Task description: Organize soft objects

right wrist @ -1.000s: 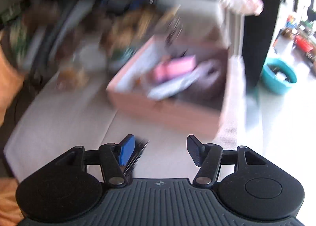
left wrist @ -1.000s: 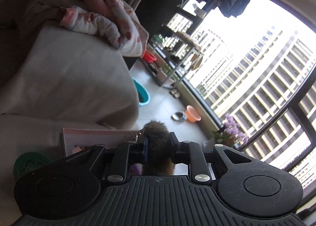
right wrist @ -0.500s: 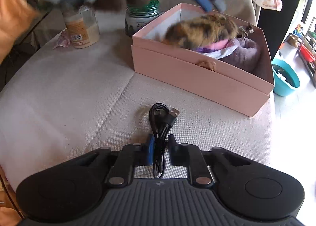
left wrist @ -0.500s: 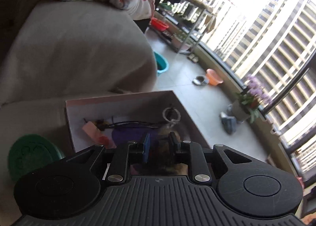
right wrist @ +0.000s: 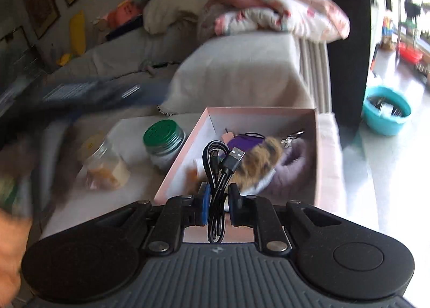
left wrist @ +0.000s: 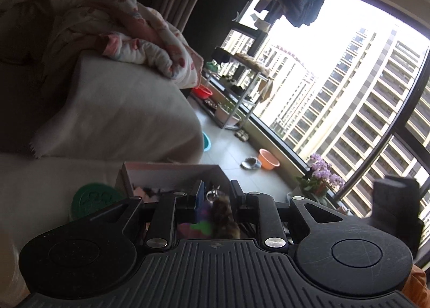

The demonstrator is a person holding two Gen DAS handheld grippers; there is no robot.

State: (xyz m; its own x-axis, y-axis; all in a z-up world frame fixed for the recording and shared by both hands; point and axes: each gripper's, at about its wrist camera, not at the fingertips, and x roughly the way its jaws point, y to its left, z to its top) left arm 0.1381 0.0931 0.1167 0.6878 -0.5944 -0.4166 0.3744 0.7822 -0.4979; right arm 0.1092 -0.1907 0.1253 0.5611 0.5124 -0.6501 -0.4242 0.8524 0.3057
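Note:
A pink cardboard box point(right wrist: 260, 111) stands on the beige cushion, and its far wall point(left wrist: 172, 166) also shows in the left wrist view. A brown furry toy point(right wrist: 258, 162) with a keyring lies inside it on purple soft things. My left gripper point(left wrist: 218, 193) is drawn back from the box. Its jaws stand a narrow gap apart, and the toy point(left wrist: 224, 219) shows through that gap, lying below and not pressed. The right wrist view shows that gripper only as a blurred streak point(right wrist: 107, 95) at the left. My right gripper point(right wrist: 219, 195) is shut on a coiled black USB cable point(right wrist: 217, 173), held up over the box's near edge.
A green-lidded jar point(right wrist: 164, 133) and a clear jar point(right wrist: 104, 162) stand left of the box. Behind it rises a sofa arm with a floral blanket point(right wrist: 279, 9). A teal basin point(right wrist: 385, 111) sits on the floor at the right. A hand point(right wrist: 8, 240) is at the lower left.
The right gripper closed on the cable lying on the cushion and lifted it toward the box. The left gripper carried the furry toy over the box; the toy now lies inside and the gripper has pulled back.

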